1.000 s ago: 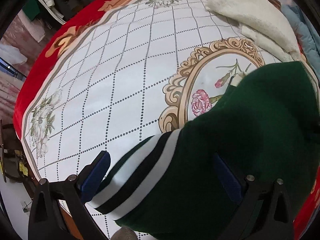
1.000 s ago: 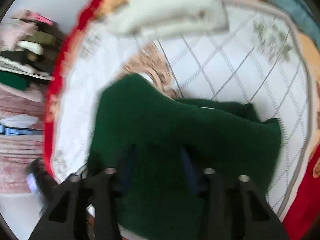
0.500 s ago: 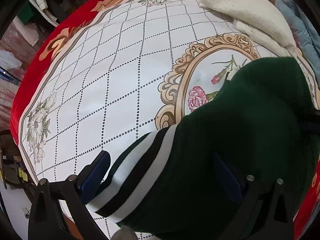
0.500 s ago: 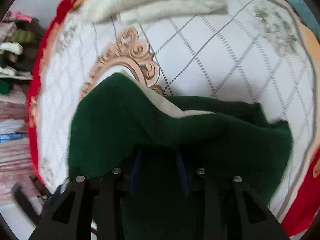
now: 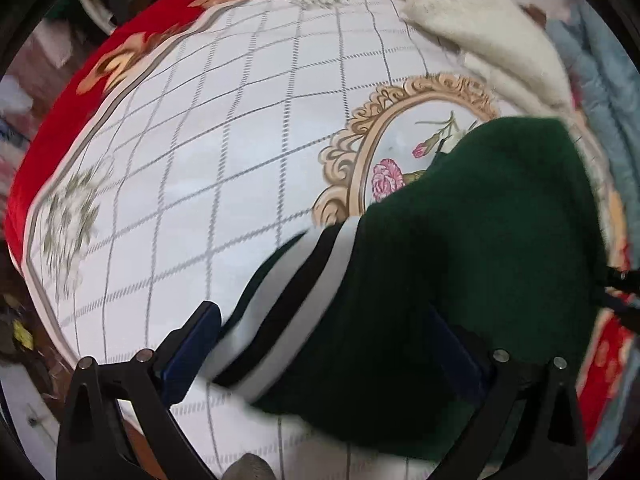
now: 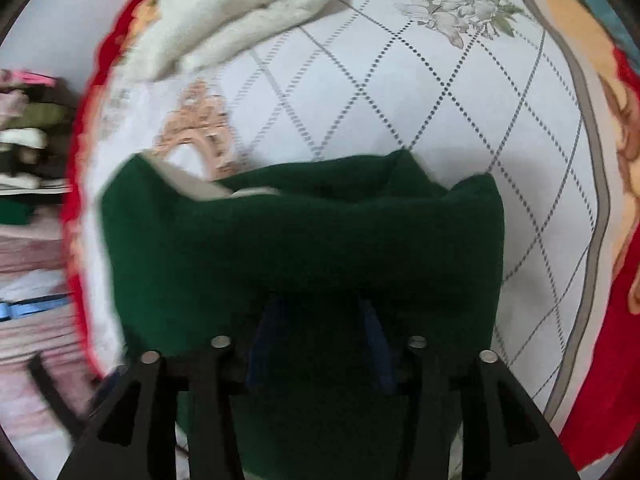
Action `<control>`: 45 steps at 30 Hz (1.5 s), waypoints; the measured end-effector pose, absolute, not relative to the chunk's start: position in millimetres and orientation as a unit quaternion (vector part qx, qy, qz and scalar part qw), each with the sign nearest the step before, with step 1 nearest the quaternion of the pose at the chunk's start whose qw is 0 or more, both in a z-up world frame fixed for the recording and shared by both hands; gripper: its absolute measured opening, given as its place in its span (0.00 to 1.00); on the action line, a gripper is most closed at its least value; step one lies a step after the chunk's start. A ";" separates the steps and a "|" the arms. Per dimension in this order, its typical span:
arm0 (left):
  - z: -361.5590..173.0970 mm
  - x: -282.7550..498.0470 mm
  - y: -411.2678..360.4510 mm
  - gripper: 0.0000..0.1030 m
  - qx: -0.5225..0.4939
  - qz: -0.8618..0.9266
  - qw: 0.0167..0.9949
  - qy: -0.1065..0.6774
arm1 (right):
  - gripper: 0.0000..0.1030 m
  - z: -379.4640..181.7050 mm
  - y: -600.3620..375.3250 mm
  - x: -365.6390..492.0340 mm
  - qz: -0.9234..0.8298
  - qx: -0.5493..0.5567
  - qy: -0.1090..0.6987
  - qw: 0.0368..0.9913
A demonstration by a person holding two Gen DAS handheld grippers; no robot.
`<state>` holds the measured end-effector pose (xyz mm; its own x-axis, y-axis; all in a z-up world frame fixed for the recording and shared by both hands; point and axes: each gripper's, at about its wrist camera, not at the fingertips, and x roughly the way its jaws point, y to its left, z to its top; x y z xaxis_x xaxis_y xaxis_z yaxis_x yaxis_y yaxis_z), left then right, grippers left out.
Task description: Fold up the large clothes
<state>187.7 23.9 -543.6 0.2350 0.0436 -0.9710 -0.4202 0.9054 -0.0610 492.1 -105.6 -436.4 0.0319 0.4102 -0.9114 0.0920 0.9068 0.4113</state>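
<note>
A dark green garment [image 5: 472, 248] with a black-and-white striped hem [image 5: 288, 320] lies folded on the white patterned bedspread [image 5: 208, 184]. My left gripper [image 5: 324, 340] is open, its blue pads wide apart on either side of the hem. In the right wrist view the same green garment [image 6: 304, 240] is bunched in front of my right gripper [image 6: 320, 324], whose jaws stand close together and pinch the green fabric. A pale lining [image 6: 208, 188] shows at its far left edge.
A folded cream fleece garment [image 5: 496, 40] lies at the far side of the bed, also seen in the right wrist view [image 6: 240, 12]. A light blue quilt [image 5: 600, 92] lies at the right edge. The bedspread has a red border [image 6: 600, 380]. Clothes are piled beyond the bed [image 6: 28, 128].
The right gripper has swung right with the green fabric, and the garment now lies more squarely across its view. The left gripper has shifted slightly and stays open over the hem.
</note>
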 end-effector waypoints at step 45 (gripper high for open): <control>-508.8 198.6 35.8 0.15 -0.405 0.101 0.804 0.425 | 0.38 -461.2 -73.1 455.4 0.266 0.477 0.556 0.626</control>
